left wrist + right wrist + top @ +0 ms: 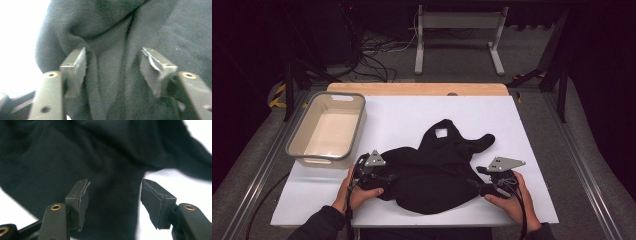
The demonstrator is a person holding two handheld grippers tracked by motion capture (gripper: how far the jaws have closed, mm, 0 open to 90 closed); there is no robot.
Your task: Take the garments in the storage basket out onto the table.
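Note:
A black garment (437,175) lies crumpled on the white table (402,112), with a small white label (441,133) showing near its far end. My left gripper (390,177) sits at the garment's left edge. In the left gripper view it (113,70) is open, its pads standing either side of a raised fold of the cloth (110,82) without pressing it. My right gripper (473,183) is at the garment's right edge. The right gripper view shows it (113,200) open too, with a strip of the dark cloth (112,220) lying between the jaws.
A grey-rimmed beige bin (361,120) stands on the table's left side, just beyond my left hand. The table's wooden far edge (417,89) borders a floor with cables and a metal stand (459,20).

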